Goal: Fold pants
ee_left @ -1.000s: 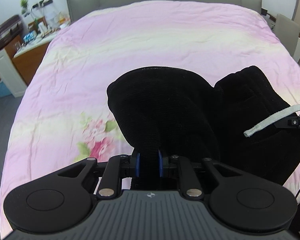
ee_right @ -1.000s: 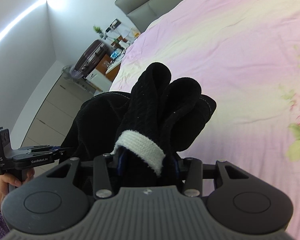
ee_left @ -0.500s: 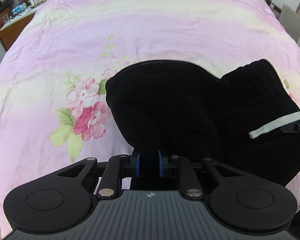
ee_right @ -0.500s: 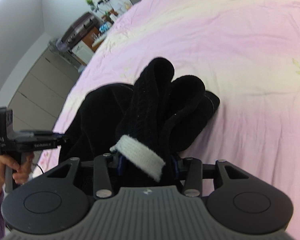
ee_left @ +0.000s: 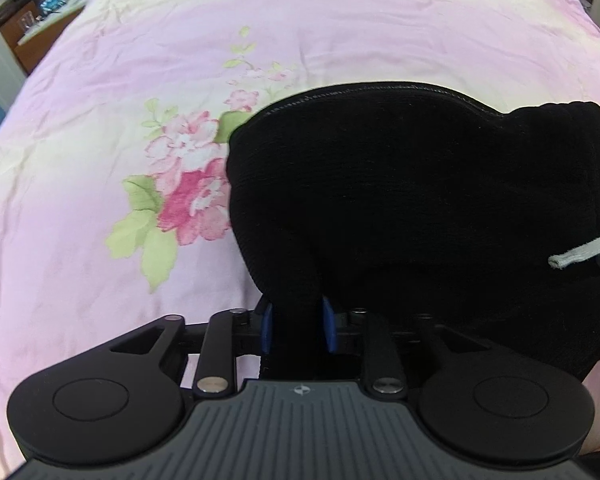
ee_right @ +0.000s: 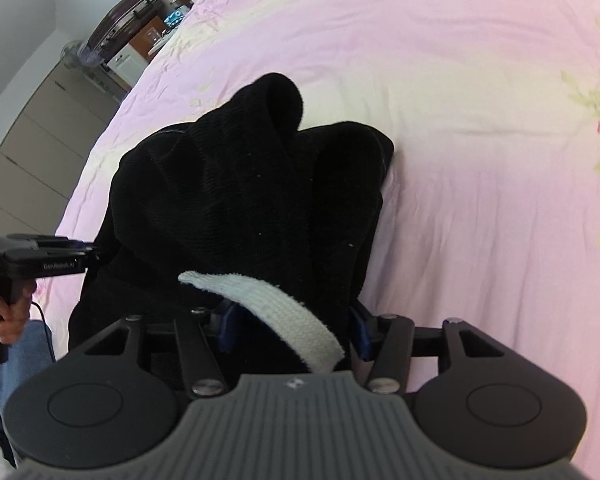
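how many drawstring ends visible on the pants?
1: a white drawstring lies across the black pants at the right gripper, seen too at right in the left view. Another may be hidden.

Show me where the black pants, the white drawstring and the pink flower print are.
black pants [ee_left: 400, 184], left wrist view, middle of cloth.
white drawstring [ee_right: 284, 312], right wrist view, middle of band.
pink flower print [ee_left: 196, 204], left wrist view, large bloom.

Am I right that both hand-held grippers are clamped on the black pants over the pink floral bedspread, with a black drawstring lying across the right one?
Nearly: the drawstring is white, as the right wrist view shows. Otherwise yes: the left hand-held gripper and right hand-held gripper both clamp the black pants over the pink floral bedspread.
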A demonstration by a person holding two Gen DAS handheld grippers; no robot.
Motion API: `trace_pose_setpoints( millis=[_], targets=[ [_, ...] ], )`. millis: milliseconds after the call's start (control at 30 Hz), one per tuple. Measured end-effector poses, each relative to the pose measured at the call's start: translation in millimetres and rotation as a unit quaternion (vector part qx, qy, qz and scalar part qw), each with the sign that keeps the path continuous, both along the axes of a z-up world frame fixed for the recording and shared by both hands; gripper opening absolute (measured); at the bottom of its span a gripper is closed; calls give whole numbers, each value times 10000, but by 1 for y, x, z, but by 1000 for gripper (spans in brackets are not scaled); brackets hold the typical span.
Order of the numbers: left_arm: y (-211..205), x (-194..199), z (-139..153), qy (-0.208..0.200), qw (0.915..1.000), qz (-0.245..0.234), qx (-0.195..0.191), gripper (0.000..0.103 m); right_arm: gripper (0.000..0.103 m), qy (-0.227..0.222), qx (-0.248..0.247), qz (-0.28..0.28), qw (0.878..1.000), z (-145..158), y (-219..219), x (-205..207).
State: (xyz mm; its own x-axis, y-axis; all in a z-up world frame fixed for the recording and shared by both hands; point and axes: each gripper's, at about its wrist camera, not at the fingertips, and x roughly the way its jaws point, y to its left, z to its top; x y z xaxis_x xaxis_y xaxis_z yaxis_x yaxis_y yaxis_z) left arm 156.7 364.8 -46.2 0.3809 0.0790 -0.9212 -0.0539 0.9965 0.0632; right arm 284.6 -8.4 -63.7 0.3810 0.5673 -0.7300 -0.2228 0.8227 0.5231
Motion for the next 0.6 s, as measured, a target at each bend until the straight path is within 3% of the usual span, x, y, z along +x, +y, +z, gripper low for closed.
trace_pose_setpoints(
  millis=[100, 300, 600],
  targets=[
    [-4, -12, 15, -126, 9996, 15, 241, 38, 61, -104, -194, -64, 9997, 15, -2, -7],
    [-24, -53, 77, -577, 9979, 52, 286, 40, 71, -1084, -800, 156, 9908, 68, -2, -42],
    [-85, -119, 164, -1342, 9882, -315, 664, 52, 81, -2381, -1120, 553, 9632, 147, 0, -126]
  ],
)
